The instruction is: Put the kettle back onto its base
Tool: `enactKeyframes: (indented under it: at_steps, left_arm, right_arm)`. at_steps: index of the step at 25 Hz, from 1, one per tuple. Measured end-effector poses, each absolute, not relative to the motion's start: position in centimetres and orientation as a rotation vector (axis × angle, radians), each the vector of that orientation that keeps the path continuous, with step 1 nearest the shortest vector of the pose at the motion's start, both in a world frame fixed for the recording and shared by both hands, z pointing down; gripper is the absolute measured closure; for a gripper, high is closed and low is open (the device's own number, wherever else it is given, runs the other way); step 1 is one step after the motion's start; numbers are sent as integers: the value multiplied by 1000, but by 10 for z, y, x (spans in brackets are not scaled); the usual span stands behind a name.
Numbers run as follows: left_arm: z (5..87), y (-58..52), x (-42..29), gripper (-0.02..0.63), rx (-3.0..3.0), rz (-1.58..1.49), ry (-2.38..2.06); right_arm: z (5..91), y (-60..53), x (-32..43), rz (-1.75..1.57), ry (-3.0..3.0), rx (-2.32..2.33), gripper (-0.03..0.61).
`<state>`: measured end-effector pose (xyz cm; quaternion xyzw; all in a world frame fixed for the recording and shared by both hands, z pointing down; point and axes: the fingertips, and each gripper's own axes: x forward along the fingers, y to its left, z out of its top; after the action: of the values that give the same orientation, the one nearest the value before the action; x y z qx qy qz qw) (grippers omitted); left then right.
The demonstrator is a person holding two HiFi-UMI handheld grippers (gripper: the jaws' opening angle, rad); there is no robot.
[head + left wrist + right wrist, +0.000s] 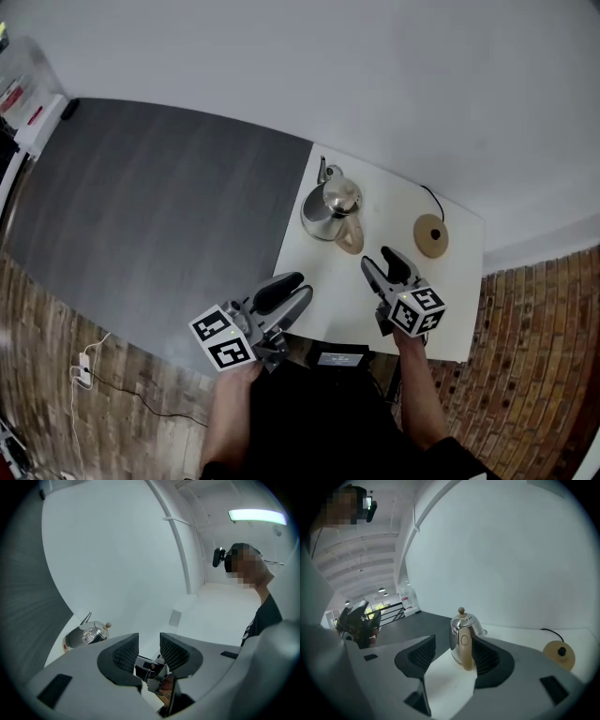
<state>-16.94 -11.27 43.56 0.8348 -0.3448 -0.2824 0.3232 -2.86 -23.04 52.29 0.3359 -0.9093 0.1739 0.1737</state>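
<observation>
A shiny steel kettle (330, 211) with a tan handle and a small round knob stands on the white table (398, 202), apart from its round tan base (431, 235) at the right. My right gripper (379, 263) hovers just short of the kettle's handle, jaws wide apart and empty. In the right gripper view the kettle (464, 638) stands beyond the right gripper (453, 645), its handle towards me, and the base (559, 654) lies far right. My left gripper (294, 289) is open at the table's near left edge, holding nothing. From the left gripper (149, 642) the kettle (87, 634) shows at the left.
A black cable (434, 199) runs from the base to the white wall behind. Dark grey floor (159, 216) spreads left of the table, brick-patterned floor (534, 356) to the right. A small dark device (340, 357) sits at the table's near edge.
</observation>
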Motion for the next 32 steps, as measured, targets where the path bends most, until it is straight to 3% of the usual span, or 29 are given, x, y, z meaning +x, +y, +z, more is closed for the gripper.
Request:
enactKeyframes:
  at_steps: [8, 21, 24, 32]
  left_arm:
    - [440, -111, -168, 414, 2222, -587, -1103]
    - [433, -92, -163, 414, 2174, -598, -1201]
    - [432, -93, -162, 414, 2169, -590, -1210]
    - [429, -102, -148, 414, 2191, -559, -1171]
  right_arm:
    - [562, -260, -45, 486, -2531, 902, 354]
    - [607, -293, -83, 375, -2468, 830, 357]
    - [609, -292, -82, 344, -2469, 814, 413]
    - [608, -289, -72, 300, -2484, 760, 421]
